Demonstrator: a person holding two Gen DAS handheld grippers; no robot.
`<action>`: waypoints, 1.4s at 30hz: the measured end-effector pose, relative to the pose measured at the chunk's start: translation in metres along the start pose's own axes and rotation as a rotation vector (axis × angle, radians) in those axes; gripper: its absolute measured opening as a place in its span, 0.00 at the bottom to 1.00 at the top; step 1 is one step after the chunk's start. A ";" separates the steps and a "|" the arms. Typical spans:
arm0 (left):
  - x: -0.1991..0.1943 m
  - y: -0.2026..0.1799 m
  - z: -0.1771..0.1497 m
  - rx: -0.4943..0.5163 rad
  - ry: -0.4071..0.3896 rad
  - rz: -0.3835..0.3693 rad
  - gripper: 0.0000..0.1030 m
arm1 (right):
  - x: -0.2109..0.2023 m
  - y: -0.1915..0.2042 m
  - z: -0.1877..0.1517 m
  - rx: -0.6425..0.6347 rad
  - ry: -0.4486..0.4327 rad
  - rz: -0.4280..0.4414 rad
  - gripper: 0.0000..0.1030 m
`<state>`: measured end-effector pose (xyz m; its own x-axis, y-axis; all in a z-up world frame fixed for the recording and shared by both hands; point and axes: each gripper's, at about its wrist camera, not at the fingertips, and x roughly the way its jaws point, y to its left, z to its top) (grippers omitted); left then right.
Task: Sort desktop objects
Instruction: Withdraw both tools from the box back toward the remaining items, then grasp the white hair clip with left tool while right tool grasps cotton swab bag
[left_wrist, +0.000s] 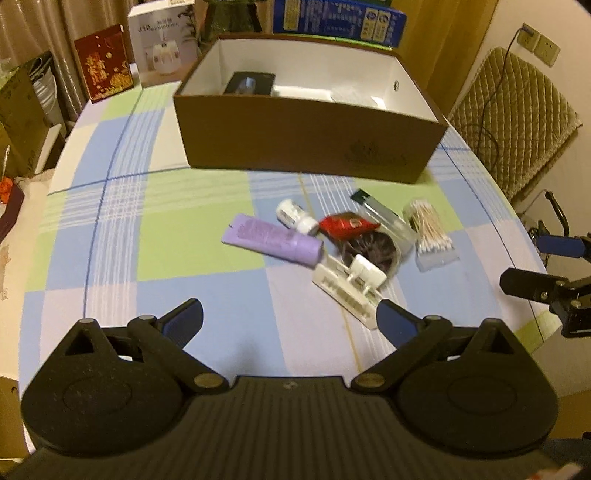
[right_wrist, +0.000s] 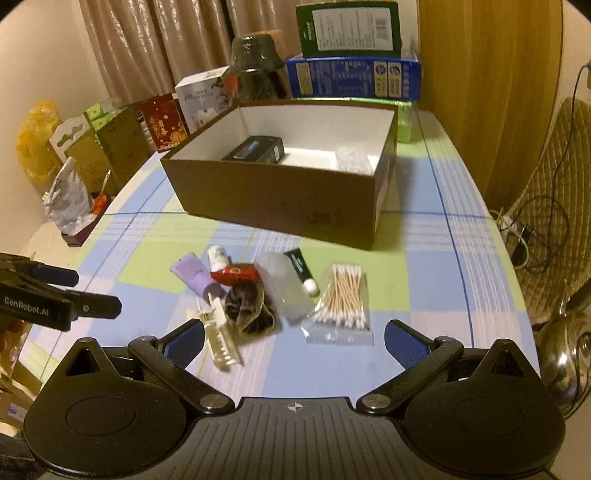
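my left gripper (left_wrist: 290, 321) jaws wide, empty | my right gripper (right_wrist: 293, 341) jaws wide, empty | cotton swabs (right_wrist: 341, 295) at 12 | brown box (right_wrist: 280, 206) beyond

"genrobot.ai" on the left gripper (right_wrist: 94, 291), "j10" on a white carton (left_wrist: 162, 44)

A red gift box (left_wrist: 104, 62) and a white carton (left_wrist: 162, 42) stand behind the checked tablecloth (left_wrist: 110, 206); a quilted chair (left_wrist: 513, 122) sits beside; curtains (right_wrist: 155, 48) hang behind.
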<state>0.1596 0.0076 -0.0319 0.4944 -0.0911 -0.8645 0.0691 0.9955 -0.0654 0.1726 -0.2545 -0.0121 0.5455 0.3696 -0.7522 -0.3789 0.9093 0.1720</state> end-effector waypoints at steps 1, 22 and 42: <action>0.002 -0.002 -0.001 0.001 0.005 -0.003 0.96 | 0.000 -0.001 -0.001 0.001 0.004 0.001 0.98; 0.064 -0.042 -0.004 0.017 0.093 -0.058 0.91 | 0.027 -0.035 -0.016 0.048 0.112 -0.042 0.98; 0.101 -0.041 -0.006 0.111 0.092 -0.010 0.34 | 0.037 -0.068 -0.012 0.093 0.130 -0.037 0.98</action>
<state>0.2018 -0.0422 -0.1196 0.4119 -0.0930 -0.9065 0.1715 0.9849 -0.0231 0.2098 -0.3050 -0.0595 0.4544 0.3129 -0.8341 -0.2857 0.9380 0.1963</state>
